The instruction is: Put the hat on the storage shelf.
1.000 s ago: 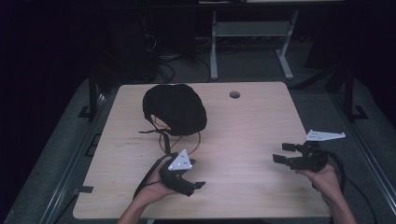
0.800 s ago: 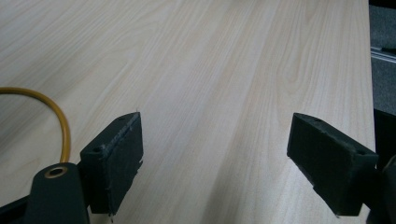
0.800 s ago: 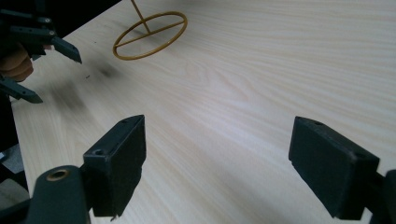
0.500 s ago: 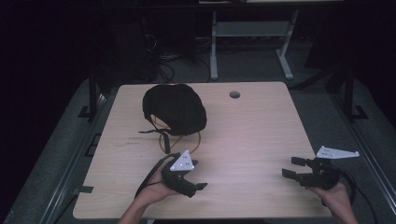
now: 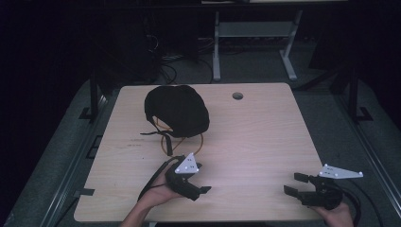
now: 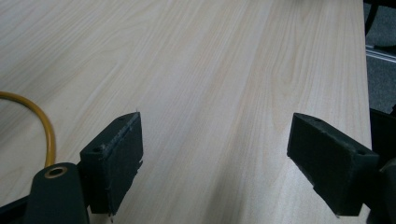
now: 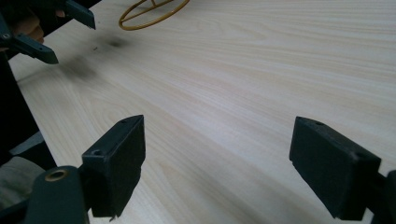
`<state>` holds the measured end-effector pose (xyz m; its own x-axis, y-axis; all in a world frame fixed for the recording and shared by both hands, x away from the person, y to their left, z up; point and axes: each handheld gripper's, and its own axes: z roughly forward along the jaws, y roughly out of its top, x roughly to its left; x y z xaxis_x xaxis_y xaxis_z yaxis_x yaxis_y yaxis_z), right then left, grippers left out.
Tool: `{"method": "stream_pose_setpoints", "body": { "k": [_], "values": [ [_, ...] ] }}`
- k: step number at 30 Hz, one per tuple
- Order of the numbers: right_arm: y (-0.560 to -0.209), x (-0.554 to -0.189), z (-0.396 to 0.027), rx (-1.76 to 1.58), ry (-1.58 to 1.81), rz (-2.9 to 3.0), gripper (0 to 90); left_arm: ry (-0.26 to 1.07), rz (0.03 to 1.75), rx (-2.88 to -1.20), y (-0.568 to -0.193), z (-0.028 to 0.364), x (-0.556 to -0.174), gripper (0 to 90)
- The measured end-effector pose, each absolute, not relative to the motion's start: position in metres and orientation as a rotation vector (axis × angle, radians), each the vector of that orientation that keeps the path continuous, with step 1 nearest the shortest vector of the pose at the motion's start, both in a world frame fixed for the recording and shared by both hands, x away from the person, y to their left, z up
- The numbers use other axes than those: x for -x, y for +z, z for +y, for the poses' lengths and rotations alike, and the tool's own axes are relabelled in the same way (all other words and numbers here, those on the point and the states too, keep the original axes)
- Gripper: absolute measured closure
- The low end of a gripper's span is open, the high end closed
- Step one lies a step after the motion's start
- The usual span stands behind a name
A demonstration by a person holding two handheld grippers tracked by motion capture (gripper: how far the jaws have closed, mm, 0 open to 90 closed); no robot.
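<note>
A black dome-shaped cap (image 5: 177,109) lies on the far left part of the light wooden table (image 5: 255,137). A yellow wire hoop (image 5: 183,143) and dark straps stick out from under its near side. My left gripper (image 5: 203,178) rests in a hand just in front of the hoop, open and pointing right. In the left gripper view, the left gripper (image 6: 215,135) has bare wood between its jaws and the hoop (image 6: 46,133) to its left. My right gripper (image 5: 292,183) stands open at the table's near right corner, pointing left. The right gripper (image 7: 217,140) holds nothing.
A round cable hole (image 5: 237,96) sits near the table's far edge. Behind the table stands a grey metal frame (image 5: 250,33) among floor cables (image 5: 165,71). The left gripper's jaws (image 7: 42,28) and the hoop (image 7: 149,11) show far off in the right gripper view.
My right gripper has drawn back and to the right, down toward the table's near right corner. The left gripper has hardly shifted. Both stay open.
</note>
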<state>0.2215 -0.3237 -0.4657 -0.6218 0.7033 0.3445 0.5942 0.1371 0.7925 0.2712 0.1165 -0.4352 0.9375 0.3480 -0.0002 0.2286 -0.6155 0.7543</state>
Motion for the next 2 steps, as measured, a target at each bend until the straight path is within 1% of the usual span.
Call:
{"method": "stream_pose_setpoints", "body": {
  "k": [2],
  "values": [
    [-0.4693,-0.2161,-0.3176,-1.318,1.522,2.272,18.2,0.187,0.413,-2.259,-0.4348,0.1164,-0.271,18.2]
  ]
}}
